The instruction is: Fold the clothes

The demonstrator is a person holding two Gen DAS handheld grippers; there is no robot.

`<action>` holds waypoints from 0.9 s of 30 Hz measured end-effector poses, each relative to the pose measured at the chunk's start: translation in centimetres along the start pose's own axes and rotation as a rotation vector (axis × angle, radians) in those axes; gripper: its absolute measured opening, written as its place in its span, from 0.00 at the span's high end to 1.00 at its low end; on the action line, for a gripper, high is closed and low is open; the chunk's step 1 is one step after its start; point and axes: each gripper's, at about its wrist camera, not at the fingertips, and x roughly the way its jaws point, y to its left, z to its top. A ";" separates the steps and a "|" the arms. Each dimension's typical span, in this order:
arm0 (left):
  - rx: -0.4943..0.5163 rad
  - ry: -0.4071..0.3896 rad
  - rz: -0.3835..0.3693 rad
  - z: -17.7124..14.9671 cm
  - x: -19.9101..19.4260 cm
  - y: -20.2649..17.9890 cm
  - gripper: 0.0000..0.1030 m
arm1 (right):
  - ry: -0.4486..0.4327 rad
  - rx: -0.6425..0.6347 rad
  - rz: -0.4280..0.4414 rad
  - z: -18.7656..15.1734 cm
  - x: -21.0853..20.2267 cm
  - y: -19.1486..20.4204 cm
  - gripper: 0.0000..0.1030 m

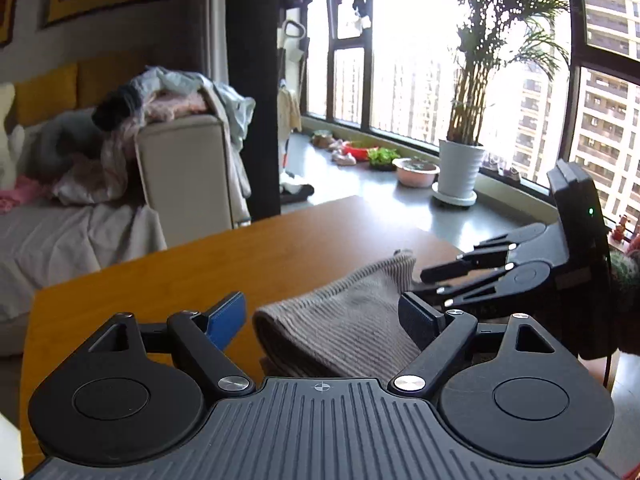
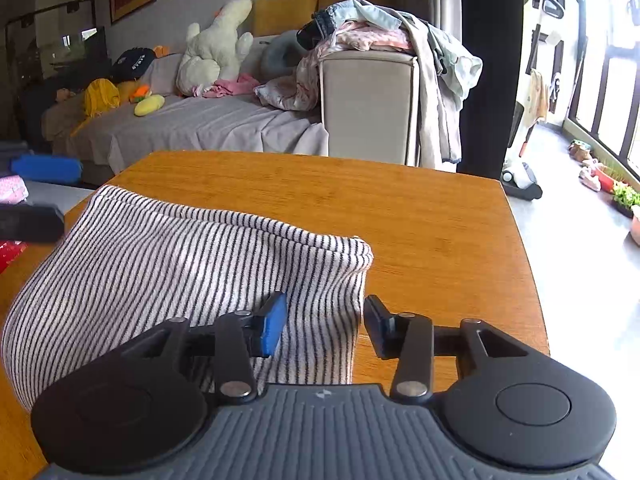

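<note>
Lying folded, striped garment (image 2: 180,264)

Black tongs (image 1: 322,316), blue pads (image 1: 226,318), silver screws

right gripper (image 2: 325,322) jaws apart over striped garment (image 2: 168,264) edge on wooden table (image 2: 420,208).

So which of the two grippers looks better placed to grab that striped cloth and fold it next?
Probably the right gripper. Its open jaws straddle the near corner of the striped garment on the wooden table. The left gripper is also open with cloth between its jaws, but wider apart, less closely lined up with an edge.
</note>
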 end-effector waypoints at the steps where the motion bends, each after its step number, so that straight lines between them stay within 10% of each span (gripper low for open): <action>1: 0.002 -0.025 0.000 0.7 -0.2 -0.1 0.13 | 0.001 0.020 0.004 -0.1 0.0 -0.2 0.54; 6: 0.016 0.087 -0.037 0.3 4.0 0.0 0.10 | -0.008 0.105 -0.001 0.0 -1.1 -0.7 0.54; 9: -0.019 0.166 -0.026 -1.9 6.5 1.1 0.09 | -0.026 0.188 0.004 -0.6 -4.0 -1.3 0.37; 17: -0.241 0.158 -0.114 -4.0 6.6 4.4 0.08 | 0.066 0.325 0.138 -4.8 -8.8 0.1 0.19; 27: -0.331 0.163 -0.116 -5.6 5.4 5.5 0.11 | 0.136 0.482 0.264 -4.7 -3.6 1.0 0.19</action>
